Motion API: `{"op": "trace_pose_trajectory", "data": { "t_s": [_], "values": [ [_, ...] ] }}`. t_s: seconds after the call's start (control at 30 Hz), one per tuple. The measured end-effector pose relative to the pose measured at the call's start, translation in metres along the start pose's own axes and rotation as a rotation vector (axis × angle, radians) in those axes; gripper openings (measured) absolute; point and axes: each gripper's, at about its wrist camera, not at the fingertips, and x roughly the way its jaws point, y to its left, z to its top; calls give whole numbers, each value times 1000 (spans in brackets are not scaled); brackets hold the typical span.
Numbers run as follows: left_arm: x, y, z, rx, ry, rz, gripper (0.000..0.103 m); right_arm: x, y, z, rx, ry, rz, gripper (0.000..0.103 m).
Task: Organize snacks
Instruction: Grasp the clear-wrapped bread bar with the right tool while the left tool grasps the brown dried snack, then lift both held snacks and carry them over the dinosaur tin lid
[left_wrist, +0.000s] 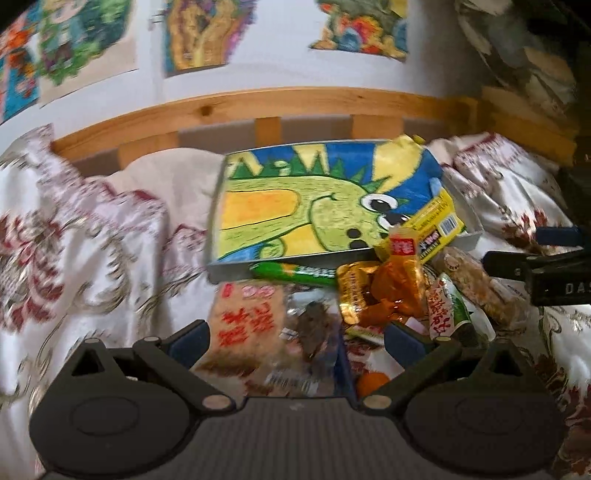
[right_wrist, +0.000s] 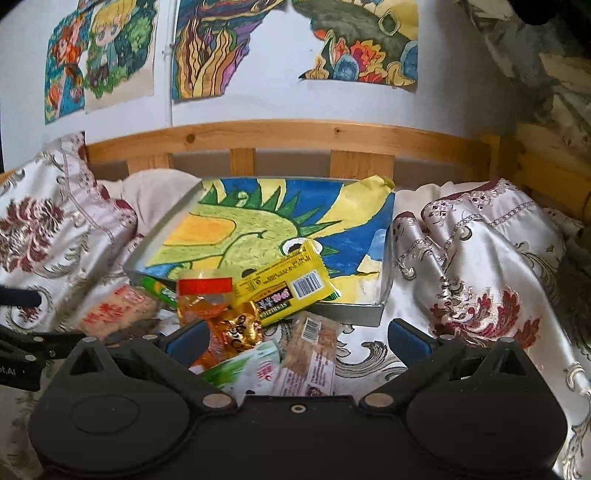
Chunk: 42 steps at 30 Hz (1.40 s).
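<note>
A shallow grey tray (left_wrist: 229, 267) (right_wrist: 380, 314) lined with a dinosaur drawing lies on the bed. A yellow snack packet (right_wrist: 288, 286) (left_wrist: 436, 218) rests on its near edge. A heap of snacks lies in front: an orange wrapped snack (right_wrist: 207, 306) (left_wrist: 400, 284), a gold-foil one (right_wrist: 240, 332), a green-white pack (right_wrist: 251, 367) (left_wrist: 454, 314), a brown bar (right_wrist: 310, 358) and a clear pack with red writing (left_wrist: 243, 321) (right_wrist: 114, 312). My left gripper (left_wrist: 295, 338) is open over the clear pack. My right gripper (right_wrist: 295, 338) is open over the heap.
A white satin cover with red flowers (right_wrist: 480, 266) (left_wrist: 74, 258) is bunched up on both sides of the tray. A wooden bed rail (right_wrist: 295, 136) runs behind, with drawings on the wall (right_wrist: 207, 48) above. The right gripper's body (left_wrist: 554, 273) shows in the left wrist view.
</note>
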Motion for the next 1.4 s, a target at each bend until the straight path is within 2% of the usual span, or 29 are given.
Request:
{"op": "trace_pose_trajectory", "data": {
  "t_s": [0.2,0.37,0.43,0.53,0.63,0.7,0.77,1.0,1.1,1.23,1.4],
  "values": [
    [32,-3,10,74,58,-63,102,20,-1,-8,-15,35,12,92],
    [54,8,11,18,168,-108,90,35,-8,-14,26,83,28,88],
    [59,12,11,-26,210,-114,78,42,-11,-17,50,111,38,84],
    [63,15,11,-61,244,-107,70,47,-15,-19,92,131,50,77],
    [67,14,14,-66,267,-90,58,48,-17,-20,120,146,57,67],
    [70,12,16,-59,286,-84,54,50,-17,-22,135,164,68,54],
    [71,9,17,-51,298,-82,53,51,-16,-23,147,183,73,49],
    [65,6,18,-101,339,-109,50,47,-16,-22,151,175,63,42],
    [61,8,13,-167,385,-155,50,40,-13,-20,135,156,60,40],
    [60,7,8,-158,369,-146,51,32,-11,-18,108,148,54,40],
    [65,9,9,-191,376,-144,50,34,-11,-21,94,188,50,40]
  ]
}}
